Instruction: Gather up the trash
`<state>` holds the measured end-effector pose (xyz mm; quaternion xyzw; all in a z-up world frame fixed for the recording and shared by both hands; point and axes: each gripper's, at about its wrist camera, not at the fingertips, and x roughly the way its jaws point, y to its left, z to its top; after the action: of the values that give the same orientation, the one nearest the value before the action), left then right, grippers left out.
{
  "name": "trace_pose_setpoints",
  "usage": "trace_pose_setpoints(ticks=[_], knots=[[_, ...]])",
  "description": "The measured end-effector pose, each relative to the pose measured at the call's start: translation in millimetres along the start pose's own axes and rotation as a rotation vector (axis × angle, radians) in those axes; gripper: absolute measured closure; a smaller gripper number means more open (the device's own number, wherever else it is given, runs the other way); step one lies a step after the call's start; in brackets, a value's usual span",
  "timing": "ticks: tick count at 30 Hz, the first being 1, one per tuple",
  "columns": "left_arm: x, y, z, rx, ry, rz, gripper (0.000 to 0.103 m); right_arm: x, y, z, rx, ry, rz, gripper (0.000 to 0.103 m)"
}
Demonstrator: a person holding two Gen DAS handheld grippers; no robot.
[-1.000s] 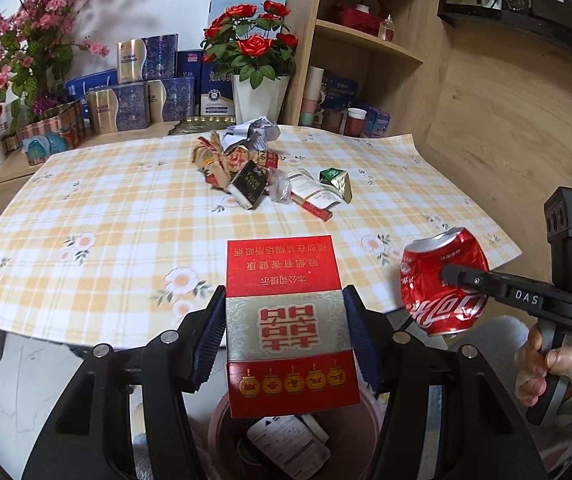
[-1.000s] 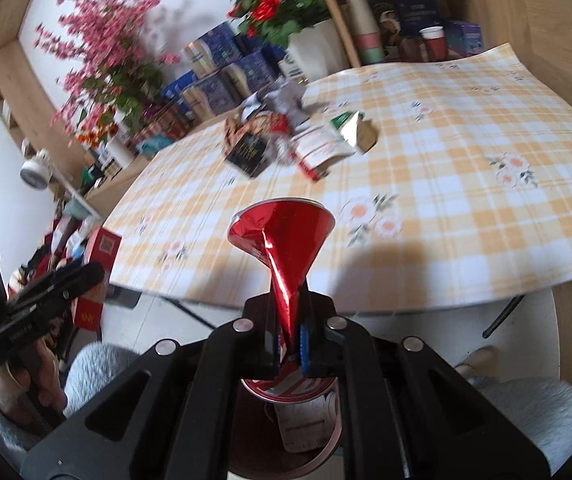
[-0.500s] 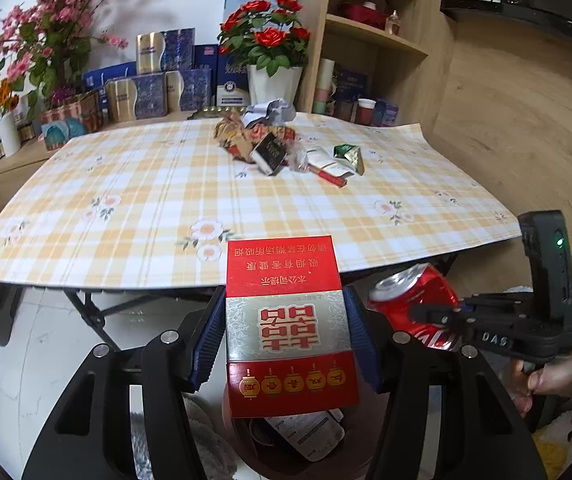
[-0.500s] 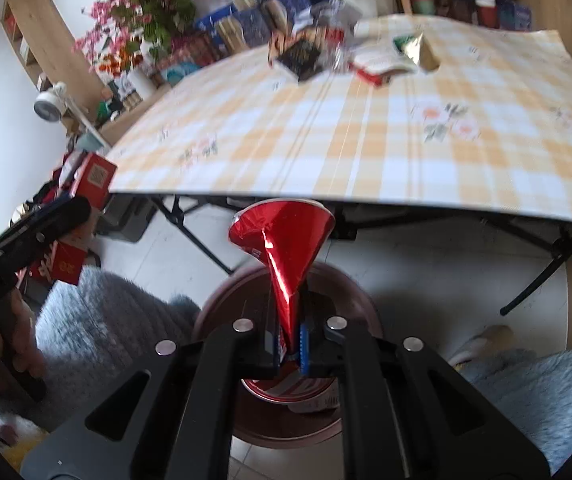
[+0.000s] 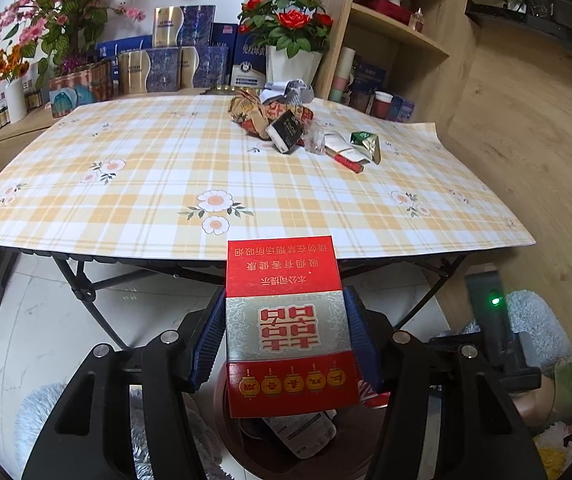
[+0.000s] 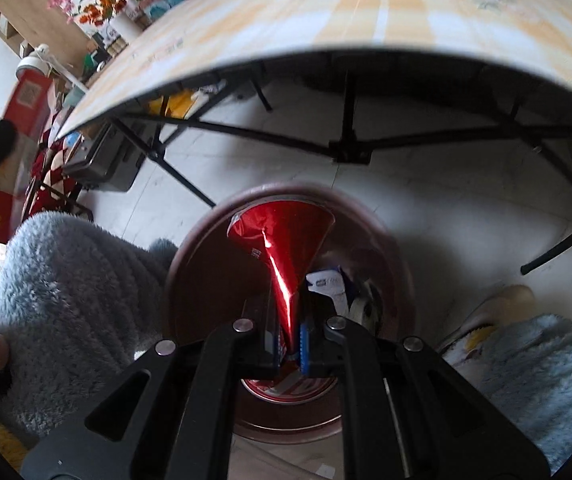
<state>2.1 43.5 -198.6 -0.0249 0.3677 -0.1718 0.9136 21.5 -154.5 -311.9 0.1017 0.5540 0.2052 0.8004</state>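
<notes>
**Both grippers loaded above the bin**

The left gripper (image 5: 288, 338) has its blue ribbed pads pressed against the two long sides of a red and silver cigarette box (image 5: 286, 320), the jaws standing about half apart to take the box's width. The box points forward out of the jaws, its printed face up and its far end reaching over the near edge of the table (image 5: 86, 216). Straight beneath it sits the round dark-brown bin (image 5: 226, 412), with a crumpled white label or packet (image 5: 302, 432) lying inside.

The right gripper (image 6: 292, 340) is pinched almost fully together on a crushed red can (image 6: 286, 240). The can's wall is squeezed flat between the pads, so the can fans out into a funnel shape above them. It hangs over the open mouth of the bin (image 6: 206, 248), where some blue and white packaging (image 6: 332, 284) lies on the bottom. This view is blurred.

On either side of the bin are the person's legs in fluffy pale-blue fabric (image 6: 66, 288), and a light slipper (image 6: 498, 308) shows to the right.

Farther out, the checked yellow tablecloth carries the remaining trash pile (image 5: 286, 124) near its far edge: crumpled wrappers, a dark packet, a red and white box and a green carton. Behind the table stand a vase of red roses (image 5: 292, 40), pink blossoms (image 5: 58, 12), blue boxes and wooden shelving (image 5: 402, 32).
</notes>
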Motion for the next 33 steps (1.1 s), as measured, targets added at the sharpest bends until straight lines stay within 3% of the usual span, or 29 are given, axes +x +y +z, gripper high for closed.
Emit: trace_pose_setpoints(ticks=[6, 8, 10, 14, 16, 18, 23, 33], knots=[[7, -8, -1, 0.029, 0.015, -0.001, 0.047, 18, 9, -1, -0.032, 0.067, -0.011, 0.092], [9, -9, -1, 0.032, 0.023, -0.003, 0.047, 19, 9, -2, -0.029, 0.072, -0.012, 0.086], [11, -9, -2, 0.028, 0.031, -0.005, 0.047, 16, 6, 0, -0.019, 0.060, -0.014, 0.063], [14, -8, -2, 0.020, 0.042, -0.005, 0.047, 8, 4, 2, -0.016, 0.018, -0.026, 0.042], [15, -9, -2, 0.023, 0.047, -0.004, 0.047, 1, 4, 4, -0.021, -0.014, -0.044, 0.022], [15, -11, -3, 0.033, 0.050, -0.002, 0.047, -9, 4, 5, -0.026, -0.059, -0.076, 0.012], [17, -17, -4, 0.055, 0.062, 0.001, 0.047, -31, -3, 9, -0.001, -0.147, -0.158, 0.006], [24, -23, -7, 0.073, 0.099, -0.003, 0.047, -88, -23, 13, 0.063, -0.370, -0.319, 0.006]])
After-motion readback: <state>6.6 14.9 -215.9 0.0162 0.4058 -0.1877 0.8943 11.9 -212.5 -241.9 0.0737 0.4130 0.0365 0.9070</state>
